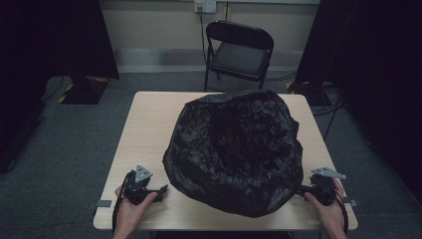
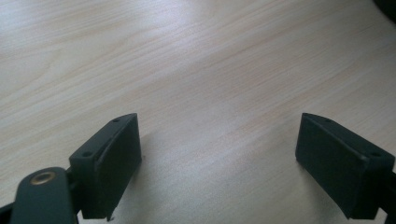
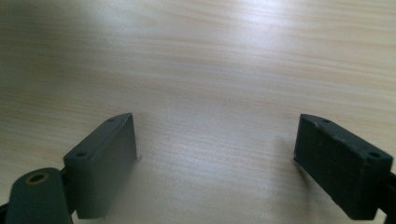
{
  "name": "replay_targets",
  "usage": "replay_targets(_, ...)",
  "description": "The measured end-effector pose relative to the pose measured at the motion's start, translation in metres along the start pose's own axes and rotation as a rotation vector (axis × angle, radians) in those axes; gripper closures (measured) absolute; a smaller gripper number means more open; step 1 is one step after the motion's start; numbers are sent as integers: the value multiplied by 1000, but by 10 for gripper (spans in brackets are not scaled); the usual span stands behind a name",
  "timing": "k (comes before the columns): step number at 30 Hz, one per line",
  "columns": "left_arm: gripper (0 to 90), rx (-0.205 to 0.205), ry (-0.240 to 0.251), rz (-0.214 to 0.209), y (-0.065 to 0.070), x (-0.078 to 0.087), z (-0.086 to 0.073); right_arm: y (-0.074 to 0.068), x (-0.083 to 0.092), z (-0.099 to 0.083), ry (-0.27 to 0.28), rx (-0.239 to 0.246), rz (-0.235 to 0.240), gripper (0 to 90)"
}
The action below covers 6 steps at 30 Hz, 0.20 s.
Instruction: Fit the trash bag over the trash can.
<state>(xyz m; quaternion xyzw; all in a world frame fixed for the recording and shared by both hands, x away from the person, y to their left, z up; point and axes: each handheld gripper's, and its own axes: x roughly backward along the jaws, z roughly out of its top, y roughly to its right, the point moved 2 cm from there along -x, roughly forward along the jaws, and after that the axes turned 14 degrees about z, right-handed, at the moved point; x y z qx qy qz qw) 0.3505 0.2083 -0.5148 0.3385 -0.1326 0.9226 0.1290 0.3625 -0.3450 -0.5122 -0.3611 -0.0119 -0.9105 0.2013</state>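
Note:
A big crumpled black plastic bag (image 1: 235, 149) covers the middle and right of the light wooden table (image 1: 144, 124), bulging upward. My left gripper (image 1: 160, 191) rests at the near left corner, just left of the bag's lower edge, held by a hand. Its own view has the jaws of the left gripper (image 2: 219, 163) wide apart over bare wood, with a dark bit of the bag (image 2: 387, 5) at the top right corner. My right gripper (image 1: 304, 191) sits at the near right, close against the bag. In its own view the right gripper (image 3: 217, 163) stands open over bare wood.
A black folding chair (image 1: 239, 52) stands behind the table's far edge. Dark curtains hang at both sides, with stand bases and cables on the grey carpet. Bare tabletop lies along the left side and near edge.

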Motion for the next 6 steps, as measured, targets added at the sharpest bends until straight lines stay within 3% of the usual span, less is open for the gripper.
replay_targets(2, 139, 2, 0, 2, 0, 0, 0, 2, -1, 0, -5, -27, 10, 104)
replay_targets(6, 138, 3, 0, 2, 0, 0, 0, 2, -1, 0, -6, -29, 9, 104)
